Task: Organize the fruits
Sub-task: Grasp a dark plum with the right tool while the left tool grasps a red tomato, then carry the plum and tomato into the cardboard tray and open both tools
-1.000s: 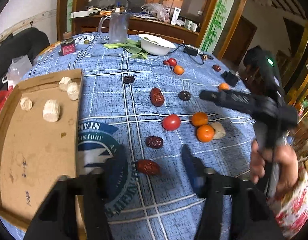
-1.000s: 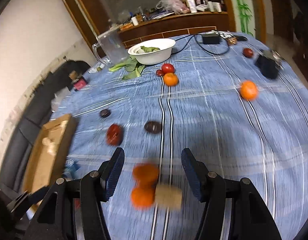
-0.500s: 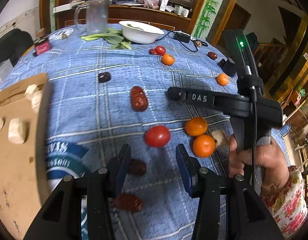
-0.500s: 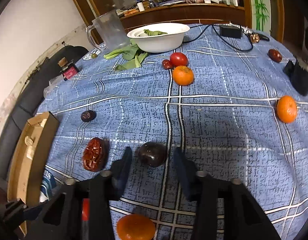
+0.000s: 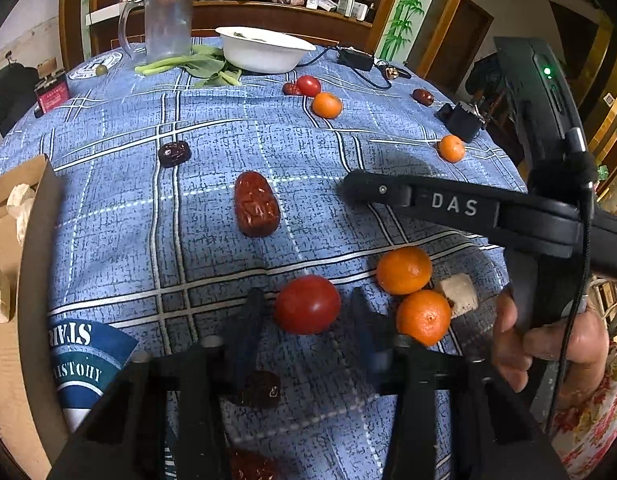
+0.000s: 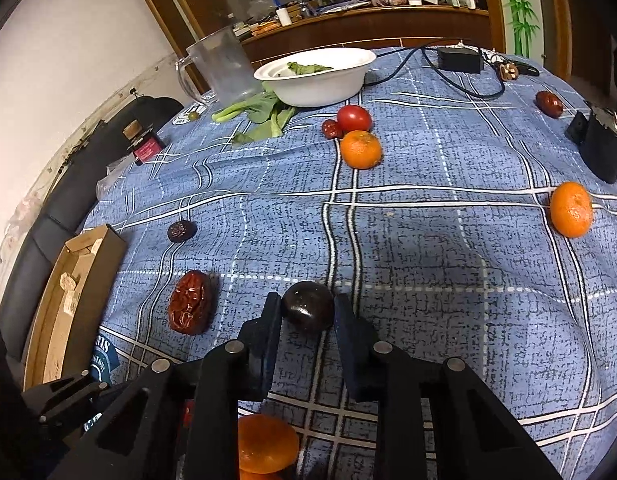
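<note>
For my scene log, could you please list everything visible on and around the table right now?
tomato: 2, red; one between left fingers, one near bowl.
mandarins: 4, orange; two beside the near tomato, two farther out.
red date: several, wrinkled; scattered on the cloth.
dark round fruit: 1, blackish; between right fingers.
bowl: 1, white; far side, greens beside it.
pitcher: 1, clear; far side.
cardboard tray: 1, brown; left edge, holding pale chunks.
tablecloth: blue plaid.
left gripper: black, open.
right gripper: black, open.

White bowl [image 6: 314, 76] (greens inside), clear pitcher [image 6: 224, 68], cardboard box [image 6: 68, 300] on checked tablecloth [image 6: 428, 240]
</note>
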Demonstrator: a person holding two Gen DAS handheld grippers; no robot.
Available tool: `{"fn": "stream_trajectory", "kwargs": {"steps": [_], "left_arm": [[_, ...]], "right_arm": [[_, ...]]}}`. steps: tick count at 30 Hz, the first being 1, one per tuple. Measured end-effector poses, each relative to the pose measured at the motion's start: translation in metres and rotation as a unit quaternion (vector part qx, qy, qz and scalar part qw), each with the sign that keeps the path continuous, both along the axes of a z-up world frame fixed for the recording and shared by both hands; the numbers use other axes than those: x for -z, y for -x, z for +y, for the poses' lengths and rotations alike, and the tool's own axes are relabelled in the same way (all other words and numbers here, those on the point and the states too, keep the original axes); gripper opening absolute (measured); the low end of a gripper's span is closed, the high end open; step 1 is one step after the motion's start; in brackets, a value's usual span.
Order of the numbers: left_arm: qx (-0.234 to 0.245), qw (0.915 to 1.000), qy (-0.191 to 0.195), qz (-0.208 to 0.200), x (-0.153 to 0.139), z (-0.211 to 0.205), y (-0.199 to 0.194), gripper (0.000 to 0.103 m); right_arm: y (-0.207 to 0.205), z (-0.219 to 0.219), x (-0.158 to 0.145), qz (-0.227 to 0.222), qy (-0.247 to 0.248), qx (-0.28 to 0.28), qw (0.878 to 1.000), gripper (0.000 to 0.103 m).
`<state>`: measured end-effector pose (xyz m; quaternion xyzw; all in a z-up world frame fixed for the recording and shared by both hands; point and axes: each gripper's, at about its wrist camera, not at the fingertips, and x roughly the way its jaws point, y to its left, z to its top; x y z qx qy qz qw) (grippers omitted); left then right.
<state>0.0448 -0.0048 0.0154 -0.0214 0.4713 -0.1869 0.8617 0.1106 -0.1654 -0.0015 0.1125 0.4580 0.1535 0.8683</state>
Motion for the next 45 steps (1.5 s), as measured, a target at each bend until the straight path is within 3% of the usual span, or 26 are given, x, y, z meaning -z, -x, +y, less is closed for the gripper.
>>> {"fn": "stream_trajectory", "kwargs": {"steps": [9,14,20,27,36,45], "left_arm": [[-0.024,0.9993,0.025,-0.014,-0.014,0.018,0.007,0.030],[-0.043,0.9977,0.046,-0.025,-0.032,0.042,0.025,0.030],[-0.086,0.9945,0.043,-0.042,-0.053,0.088,0.053,0.031],[-0.154,0.9857,0.030,-0.062,-0.064,0.161,0.090,0.031],[-0.225,0.9702,0.054,-0.071,-0.065,0.238,0.125,0.031],[-0.230,0.9707,0.024,-0.064,-0.063,0.265,0.095,0.031]], "right_arm": [[0.000,-0.009,-0.001,0.006,-0.029,0.009,1.000,0.028],[0.008,-0.009,-0.012,-0.027,-0.025,0.017,0.999,0.028],[0.026,-0.008,-0.031,-0.084,-0.011,0.037,0.996,0.028],[0.056,0.000,-0.044,-0.086,-0.034,0.043,0.995,0.028],[0.094,0.075,-0.076,-0.089,-0.041,-0.035,0.995,0.029],[0.103,0.190,-0.070,-0.065,-0.030,-0.142,0.987,0.029]]}}
